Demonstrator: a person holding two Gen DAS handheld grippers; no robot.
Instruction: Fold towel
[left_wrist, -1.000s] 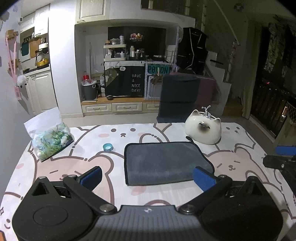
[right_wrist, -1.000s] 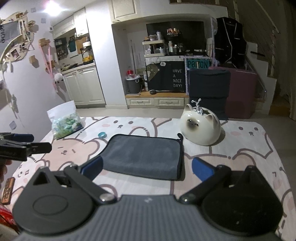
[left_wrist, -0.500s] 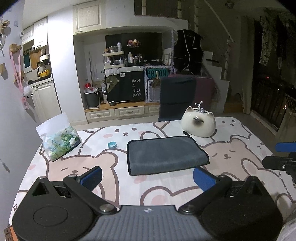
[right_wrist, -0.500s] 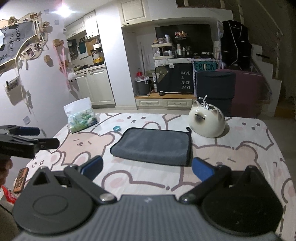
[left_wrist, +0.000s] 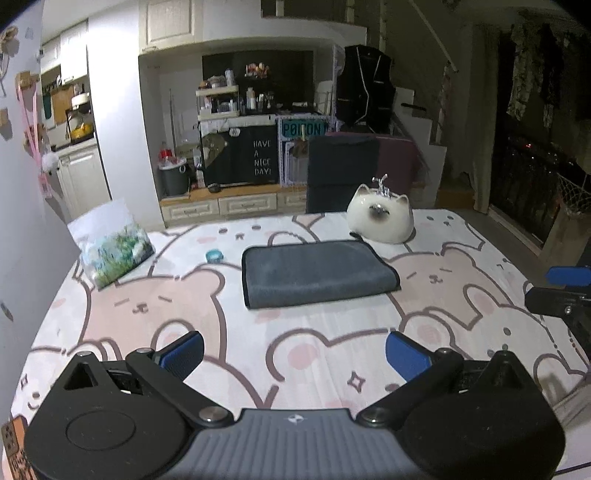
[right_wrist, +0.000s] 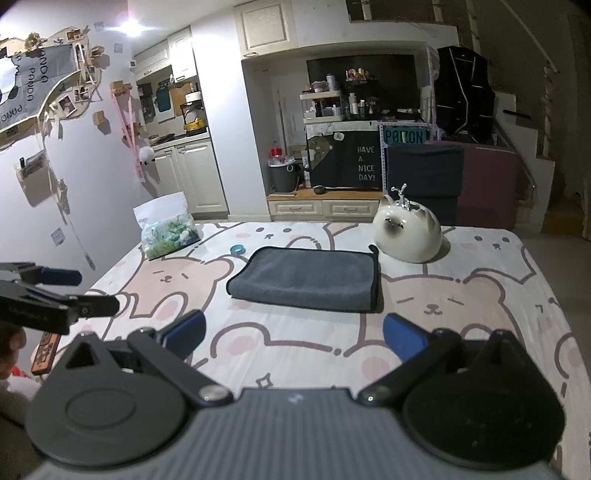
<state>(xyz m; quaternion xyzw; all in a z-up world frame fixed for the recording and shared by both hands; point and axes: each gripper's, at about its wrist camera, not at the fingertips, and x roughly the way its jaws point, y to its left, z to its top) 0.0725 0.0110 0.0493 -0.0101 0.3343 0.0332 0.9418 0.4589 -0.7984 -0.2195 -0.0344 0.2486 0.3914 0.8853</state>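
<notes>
A dark grey towel (left_wrist: 317, 271) lies folded into a flat rectangle in the middle of the bear-print table; it also shows in the right wrist view (right_wrist: 308, 278). My left gripper (left_wrist: 294, 354) is open and empty, held back over the near part of the table, well short of the towel. My right gripper (right_wrist: 293, 334) is open and empty too, also short of the towel. Each gripper shows at the edge of the other's view: the right gripper (left_wrist: 565, 291) and the left gripper (right_wrist: 70, 291).
A white cat-shaped ceramic pot (left_wrist: 380, 221) stands just behind the towel's far right corner. A small teal ring (left_wrist: 214, 255) lies left of the towel. A clear bag of green bits (left_wrist: 112, 247) sits at the far left. The table (left_wrist: 147, 306) ends close behind these.
Both grippers have drawn back and risen away from the towel, which now looks smaller and farther off. The towel lies still and folded. Both jaws stay open.
</notes>
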